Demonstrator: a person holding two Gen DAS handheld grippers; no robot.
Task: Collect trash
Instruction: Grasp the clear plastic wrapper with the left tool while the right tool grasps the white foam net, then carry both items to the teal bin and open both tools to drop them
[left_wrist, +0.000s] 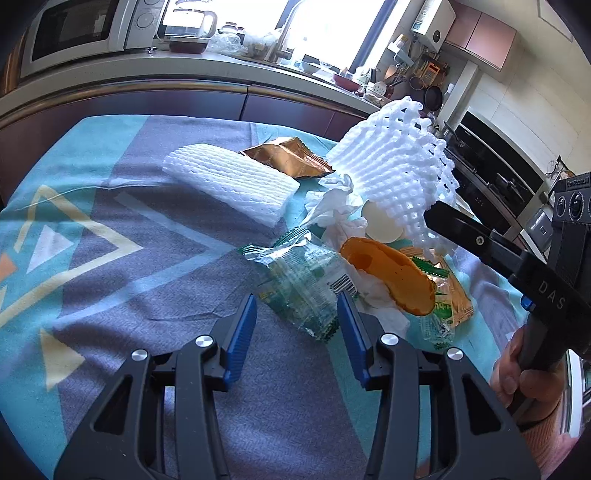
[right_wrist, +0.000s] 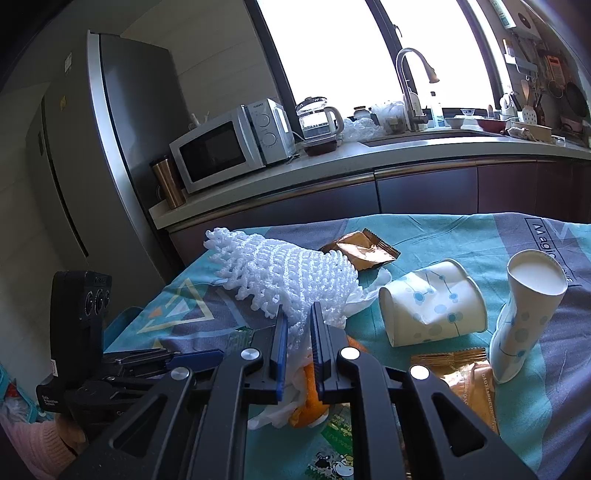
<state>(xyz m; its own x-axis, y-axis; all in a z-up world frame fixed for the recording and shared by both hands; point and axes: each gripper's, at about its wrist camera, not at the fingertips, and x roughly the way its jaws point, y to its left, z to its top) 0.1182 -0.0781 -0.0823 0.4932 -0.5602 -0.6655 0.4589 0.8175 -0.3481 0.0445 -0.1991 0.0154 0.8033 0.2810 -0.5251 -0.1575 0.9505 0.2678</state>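
Observation:
My right gripper (right_wrist: 298, 317) is shut on a white foam fruit net (right_wrist: 295, 280) and holds it above the table; the net also shows in the left wrist view (left_wrist: 395, 170), lifted over the trash pile. My left gripper (left_wrist: 297, 306) is open, its blue pads on either side of a clear green snack wrapper (left_wrist: 303, 284) lying on the cloth. Beside the wrapper lie an orange peel (left_wrist: 391, 280), crumpled white tissue (left_wrist: 340, 206), a second flat foam net (left_wrist: 232, 184) and a brown wrapper (left_wrist: 291, 158).
Two crushed paper cups (right_wrist: 432, 306) (right_wrist: 524, 314) and another brown wrapper (right_wrist: 465, 380) lie on the patterned tablecloth (left_wrist: 110, 258). A kitchen counter with a microwave (right_wrist: 229, 144), kettle and sink runs behind the table. A fridge (right_wrist: 110, 147) stands at left.

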